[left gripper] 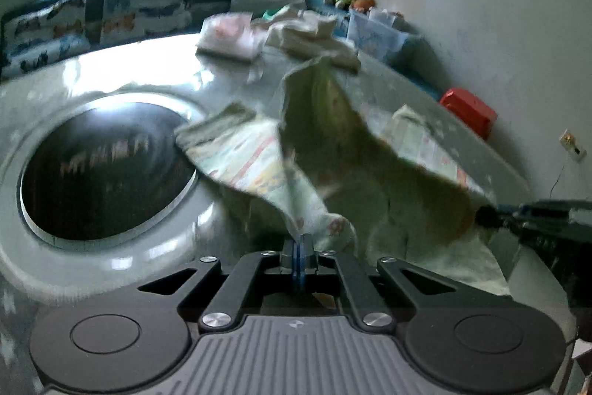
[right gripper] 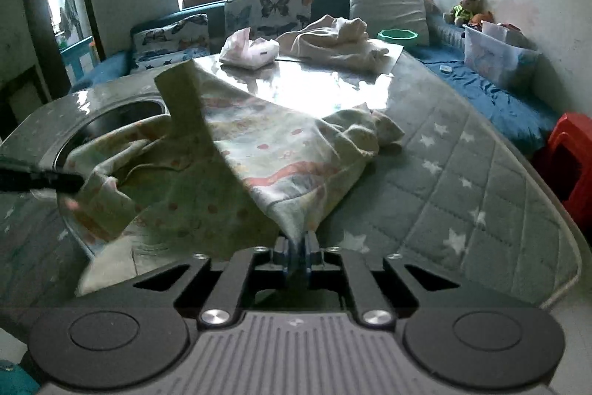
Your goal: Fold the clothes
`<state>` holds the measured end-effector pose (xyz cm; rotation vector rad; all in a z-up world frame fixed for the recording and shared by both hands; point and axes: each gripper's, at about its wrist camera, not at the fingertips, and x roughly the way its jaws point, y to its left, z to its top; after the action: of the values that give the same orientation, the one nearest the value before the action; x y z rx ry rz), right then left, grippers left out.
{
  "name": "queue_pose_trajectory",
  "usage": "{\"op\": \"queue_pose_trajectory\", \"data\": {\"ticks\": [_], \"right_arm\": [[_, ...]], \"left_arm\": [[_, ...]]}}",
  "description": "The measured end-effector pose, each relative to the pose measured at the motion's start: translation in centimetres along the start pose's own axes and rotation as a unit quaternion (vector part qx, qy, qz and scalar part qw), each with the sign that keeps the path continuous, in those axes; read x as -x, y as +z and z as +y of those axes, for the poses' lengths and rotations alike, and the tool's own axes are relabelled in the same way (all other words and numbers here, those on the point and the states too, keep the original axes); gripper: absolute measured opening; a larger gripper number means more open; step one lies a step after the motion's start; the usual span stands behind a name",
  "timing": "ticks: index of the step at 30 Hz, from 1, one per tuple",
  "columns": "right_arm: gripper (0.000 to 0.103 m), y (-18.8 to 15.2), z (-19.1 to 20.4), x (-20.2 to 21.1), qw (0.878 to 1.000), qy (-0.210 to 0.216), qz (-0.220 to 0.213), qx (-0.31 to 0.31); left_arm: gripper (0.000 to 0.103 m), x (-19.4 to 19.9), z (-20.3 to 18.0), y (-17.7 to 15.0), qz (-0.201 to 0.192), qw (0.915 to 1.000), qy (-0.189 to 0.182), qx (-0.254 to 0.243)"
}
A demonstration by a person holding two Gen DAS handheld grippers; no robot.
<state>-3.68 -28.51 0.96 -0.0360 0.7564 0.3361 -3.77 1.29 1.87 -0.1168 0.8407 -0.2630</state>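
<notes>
Pale printed cloth, a small garment (right gripper: pixel 259 150) with pink and orange marks, hangs lifted between both grippers above the glossy surface (right gripper: pixel 314 87). The left gripper (left gripper: pixel 300 248) has its jaws pinched tight on one edge, and the right gripper (right gripper: pixel 298 245) has its jaws pinched tight on another. Part of the fabric sags over the round dark opening (left gripper: pixel 107 169) in the surface. Farther back lie a cream cloth heap (right gripper: pixel 333 39) and a pink bundle (right gripper: pixel 249 52).
</notes>
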Motion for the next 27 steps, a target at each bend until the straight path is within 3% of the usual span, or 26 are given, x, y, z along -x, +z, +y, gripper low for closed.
{"op": "queue_pose_trajectory", "data": {"ticks": [4,5,8,9,11,12,18,20,23,27], "right_arm": [[0.028,0.2,0.4,0.4,1.0,-0.002,-0.011,0.007],[0.039,0.3,0.5,0.3,1.0,-0.003,-0.015,0.007],[0.044,0.8,0.7,-0.3,1.0,-0.005,-0.023,0.011],[0.045,0.9,0.8,-0.7,1.0,-0.003,-0.025,0.013],[0.047,1.3,1.0,-1.6,1.0,0.001,-0.023,0.019],[0.051,1.4,1.1,-2.1,1.0,0.003,-0.021,0.023],[0.052,1.9,1.9,-5.7,0.999,0.009,0.012,0.045],[0.053,1.9,2.4,-6.3,0.998,0.005,0.019,0.057],[0.053,2.2,3.0,-6.9,0.997,0.009,0.024,0.068],[0.054,3.1,4.3,-8.0,0.996,0.023,0.03,0.075]], "left_arm": [[0.004,-0.1,0.6,-0.7,0.011,0.9999,0.003,0.012],[0.007,-0.1,0.8,-0.7,0.011,0.9998,0.003,0.015],[0.016,0.1,1.0,-0.4,0.004,0.9996,0.003,0.026],[0.021,0.2,1.0,-0.3,0.002,0.9995,0.006,0.03],[0.051,0.1,1.0,0.1,-0.001,0.9992,0.006,0.04],[0.052,0.0,1.0,0.2,-0.002,0.9991,0.005,0.043],[0.048,-1.7,1.0,0.8,0.006,0.9986,0.002,0.053],[0.02,-2.4,1.5,0.8,0.012,0.9979,0.001,0.063],[0.008,-2.6,2.3,0.8,0.01,0.9972,-0.002,0.074],[0.006,-1.9,3.5,0.7,-0.005,0.9967,0.013,0.08]]}}
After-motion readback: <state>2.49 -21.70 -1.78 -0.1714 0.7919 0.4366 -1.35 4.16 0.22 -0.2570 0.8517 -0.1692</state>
